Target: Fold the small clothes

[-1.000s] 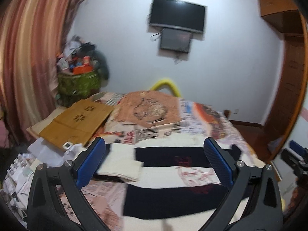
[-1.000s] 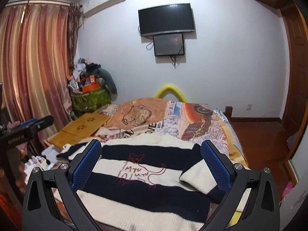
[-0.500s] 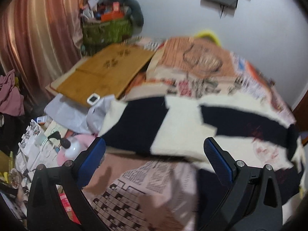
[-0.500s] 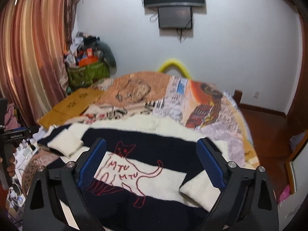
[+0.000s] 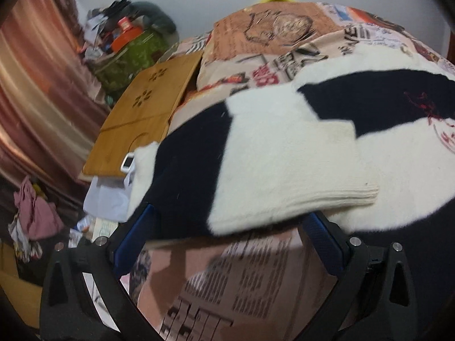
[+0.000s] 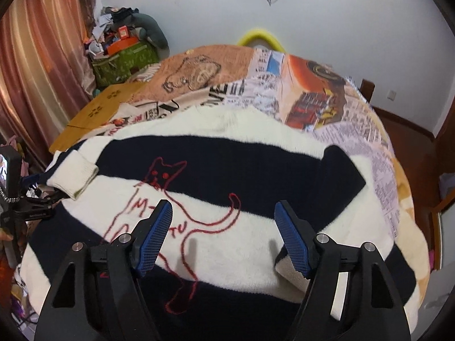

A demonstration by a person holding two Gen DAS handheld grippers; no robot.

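Note:
A cream and navy striped sweater point(image 6: 227, 170) with a red stitched cat lies spread on the bed. Its left sleeve point(image 5: 270, 164) is folded in over the body, cuff point(image 5: 341, 196) pointing right. My left gripper point(image 5: 227, 227) is open at the bed's left edge; its fingertips are hidden under the overhanging sleeve. It also shows at the left in the right wrist view point(image 6: 31, 199). My right gripper point(image 6: 223, 221) is open and empty, hovering just above the sweater's front, with the right sleeve point(image 6: 341, 182) folded in beside it.
The bed carries a newspaper-print cover point(image 6: 327, 108) and an orange pillow point(image 5: 270, 28). A wooden lap tray point(image 5: 142, 125) with a small white device point(image 5: 128, 162) sits left of the bed. A cluttered green basket point(image 6: 125, 59), curtains point(image 5: 34, 85) and floor clutter lie beyond.
Both grippers have moved down and closer to the sweater. The left gripper has slid under the folded left sleeve's edge. The right gripper's jaws have narrowed slightly but stay open.

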